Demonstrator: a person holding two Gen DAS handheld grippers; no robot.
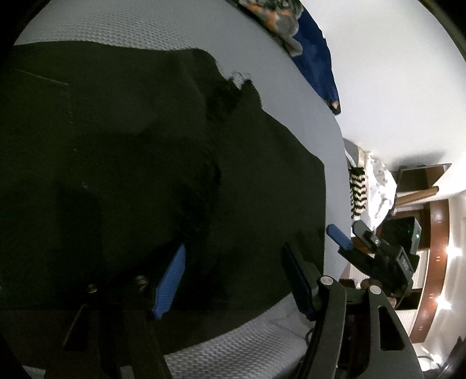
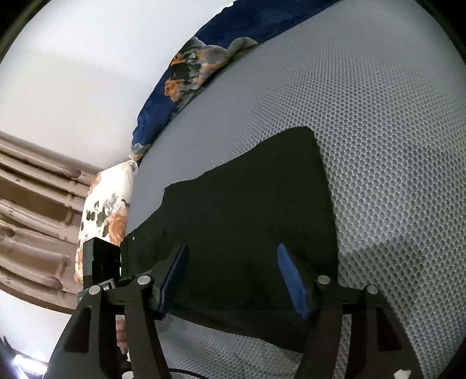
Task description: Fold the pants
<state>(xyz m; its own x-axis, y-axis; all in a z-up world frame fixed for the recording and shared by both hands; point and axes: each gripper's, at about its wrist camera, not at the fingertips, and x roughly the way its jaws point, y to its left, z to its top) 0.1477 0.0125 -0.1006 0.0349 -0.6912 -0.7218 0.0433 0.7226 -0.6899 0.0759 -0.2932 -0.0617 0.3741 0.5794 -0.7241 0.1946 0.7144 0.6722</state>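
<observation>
The black pants [image 1: 122,163] lie spread on a grey textured mattress [image 1: 87,26], with creases near the middle. My left gripper [image 1: 236,256] is open just above the pants, near their lower right edge, with nothing between its blue pads [image 1: 170,280]. The right gripper [image 1: 346,236] shows at the right of the left wrist view, off the pants' edge. In the right wrist view the pants [image 2: 247,210] lie on the mattress [image 2: 393,145], and my right gripper [image 2: 233,262] is open above their near edge, holding nothing.
A blue floral blanket [image 2: 186,73] lies along the far edge of the mattress by the white wall. A floral pillow [image 2: 102,215] sits at the left edge. Clothes [image 1: 370,186], a wooden chair and a dark box stand beside the bed at right.
</observation>
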